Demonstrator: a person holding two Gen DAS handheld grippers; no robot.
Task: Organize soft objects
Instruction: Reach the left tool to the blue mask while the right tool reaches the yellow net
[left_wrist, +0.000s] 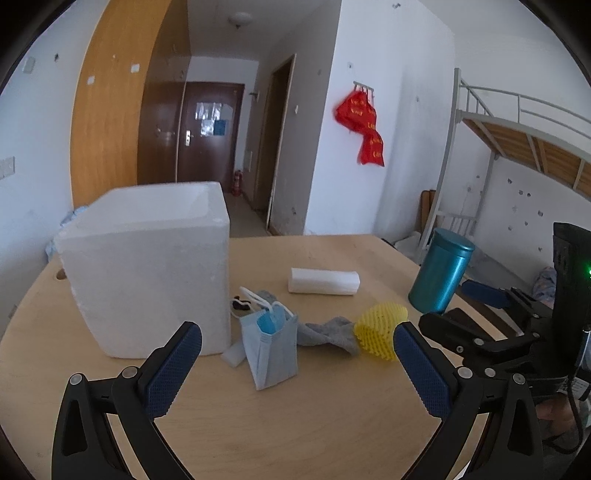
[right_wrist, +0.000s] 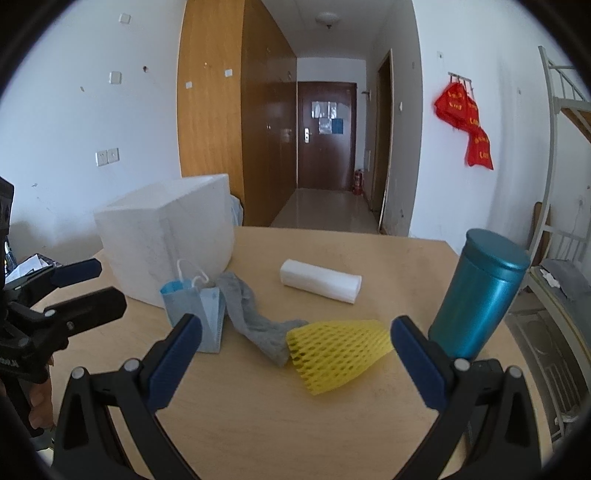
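A white foam box (left_wrist: 147, 273) (right_wrist: 166, 236) stands on the wooden table (left_wrist: 295, 406) at the left. In front of it lie blue face masks (left_wrist: 271, 343) (right_wrist: 195, 310), a grey sock (left_wrist: 327, 332) (right_wrist: 251, 317), a yellow foam net sleeve (left_wrist: 380, 328) (right_wrist: 338, 350) and a white roll of soft sheet (left_wrist: 323, 281) (right_wrist: 319, 281). My left gripper (left_wrist: 297, 354) is open above the table, just short of the masks. My right gripper (right_wrist: 295, 350) is open with the yellow net between its fingers, not touching it.
A teal metal canister (left_wrist: 439, 271) (right_wrist: 480, 295) stands upright at the table's right edge. A small white foam scrap (left_wrist: 234, 354) lies by the box corner. The right gripper's black body (left_wrist: 498, 332) shows in the left view, the left one's (right_wrist: 55, 314) in the right view.
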